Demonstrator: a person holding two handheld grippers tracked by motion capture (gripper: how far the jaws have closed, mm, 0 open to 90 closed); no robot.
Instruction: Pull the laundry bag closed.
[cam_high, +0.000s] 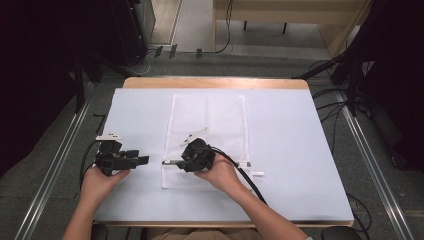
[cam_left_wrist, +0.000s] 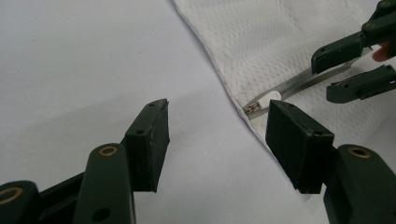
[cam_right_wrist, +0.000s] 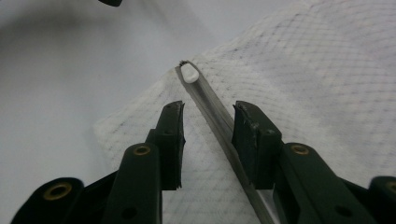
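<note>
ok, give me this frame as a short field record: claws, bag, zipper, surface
left claw: open, over the bare table cover beside the bag edge, holding nothing
right claw: open, jaws either side of the zipper strip, not clamped on it
mesh bag: white, flat on the table, long side running away from the person
zipper strip: grey, along the bag's near end
zipper pull: white, at the strip's end by the bag's corner
table cover: pale, smooth, under the bag
</note>
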